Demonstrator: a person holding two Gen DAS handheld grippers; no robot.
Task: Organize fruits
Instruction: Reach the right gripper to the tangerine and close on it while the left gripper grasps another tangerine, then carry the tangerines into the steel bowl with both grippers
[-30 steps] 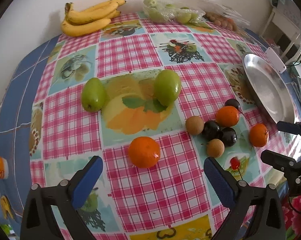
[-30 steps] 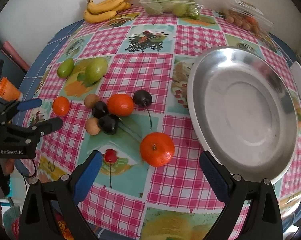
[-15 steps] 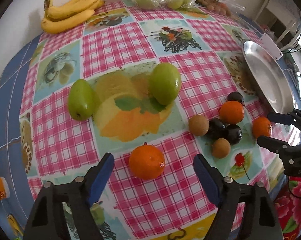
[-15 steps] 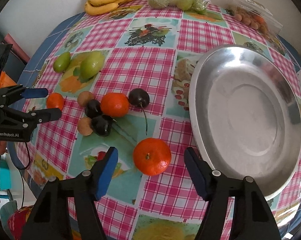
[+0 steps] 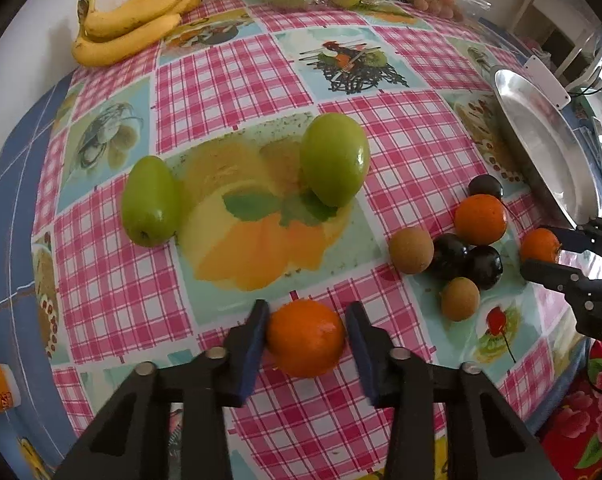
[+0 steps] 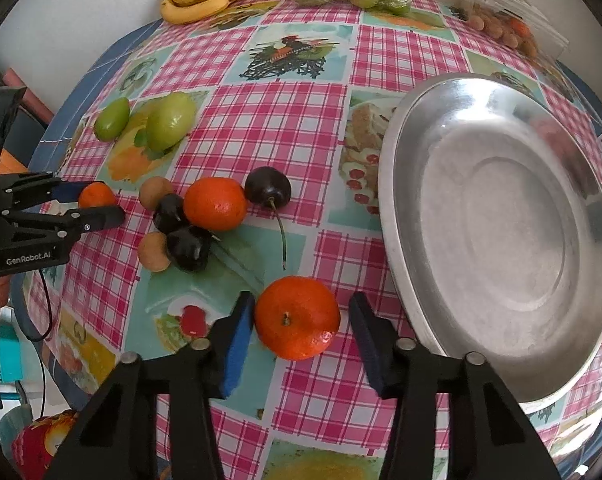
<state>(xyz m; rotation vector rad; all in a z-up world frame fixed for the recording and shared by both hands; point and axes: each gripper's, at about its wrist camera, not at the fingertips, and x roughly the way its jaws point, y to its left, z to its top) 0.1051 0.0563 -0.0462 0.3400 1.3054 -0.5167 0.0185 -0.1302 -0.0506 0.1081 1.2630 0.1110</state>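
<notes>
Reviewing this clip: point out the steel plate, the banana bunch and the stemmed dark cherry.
Steel plate (image 6: pixel 501 216), right wrist view, on its bare inner floor.
Banana bunch (image 5: pixel 129 20), left wrist view, on the middle of the bunch.
Stemmed dark cherry (image 6: pixel 268 190), right wrist view, on the fruit's body.

left wrist: close above the bench (image 5: pixel 237 80), looking steeply down past its own gripper (image 5: pixel 305 338) at lower centre | right wrist: same steep, close look, steel plate (image 6: pixel 501 236) filling the right of frame | shared: bananas (image 5: pixel 129 20) at top, dark cherries (image 6: pixel 181 232) mid-frame, each other's gripper at a side edge
</notes>
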